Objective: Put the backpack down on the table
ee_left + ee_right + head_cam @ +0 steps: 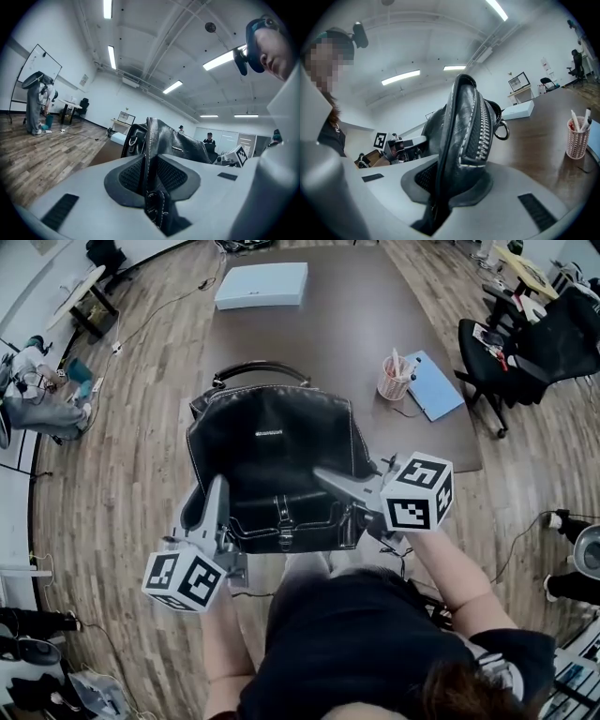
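Status: backpack (272, 460) is in the air, not set down yet. Left gripper (217, 491) is nearly closed, pads pinching a stitched leather edge on the bag's left side. Right gripper (330, 479) is likewise clamped tight, on the zippered edge at the right side. The bag hangs between the two, front panel facing up, top handle pointing away over the tabletop (347, 324). Its far half overlaps the tabletop's near end; the near half looks to be over the floor (141, 427) in front of the person. Can't tell whether the far end touches the surface. White box (262, 284) sits at the far end, pen cup (397, 378) and blue pad (436, 385) off to the right, all well apart from the bag. Left to do, as I read it: carry it in over the tabletop, lower it, release both grips.
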The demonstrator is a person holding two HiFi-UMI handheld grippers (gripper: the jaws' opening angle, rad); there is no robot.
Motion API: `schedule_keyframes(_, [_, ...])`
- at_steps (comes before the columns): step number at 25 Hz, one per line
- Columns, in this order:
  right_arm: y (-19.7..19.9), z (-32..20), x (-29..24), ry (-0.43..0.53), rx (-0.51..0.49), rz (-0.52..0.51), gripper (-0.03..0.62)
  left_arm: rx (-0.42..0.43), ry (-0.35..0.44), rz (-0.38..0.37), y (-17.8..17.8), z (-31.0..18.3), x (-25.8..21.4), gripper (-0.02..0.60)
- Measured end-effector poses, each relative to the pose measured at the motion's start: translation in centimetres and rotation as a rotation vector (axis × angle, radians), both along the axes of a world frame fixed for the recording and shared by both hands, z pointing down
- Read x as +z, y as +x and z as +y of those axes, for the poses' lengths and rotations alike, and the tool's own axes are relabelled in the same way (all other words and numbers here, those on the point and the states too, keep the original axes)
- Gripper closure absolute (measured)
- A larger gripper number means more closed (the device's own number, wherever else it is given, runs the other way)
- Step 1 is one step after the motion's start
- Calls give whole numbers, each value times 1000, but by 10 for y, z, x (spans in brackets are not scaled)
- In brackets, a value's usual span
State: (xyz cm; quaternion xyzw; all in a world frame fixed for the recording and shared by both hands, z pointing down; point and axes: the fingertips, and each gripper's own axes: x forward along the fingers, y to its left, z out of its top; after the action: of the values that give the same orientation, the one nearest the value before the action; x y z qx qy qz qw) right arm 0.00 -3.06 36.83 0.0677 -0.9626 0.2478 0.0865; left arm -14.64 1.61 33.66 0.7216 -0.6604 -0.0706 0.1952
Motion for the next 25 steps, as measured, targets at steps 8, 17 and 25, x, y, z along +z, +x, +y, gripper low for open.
schedule_keyframes(8, [-53, -59, -20, 31, 74, 7, 536, 112, 31, 32, -55, -68, -20, 483])
schedule_keyframes(17, [-113, -112, -23, 78, 183, 3, 534, 204, 78, 7, -117, -134, -24, 486])
schedule_keyframes(25, [-115, -162, -20, 86, 242, 28, 533, 259, 86, 25, -122, -191, -19, 486])
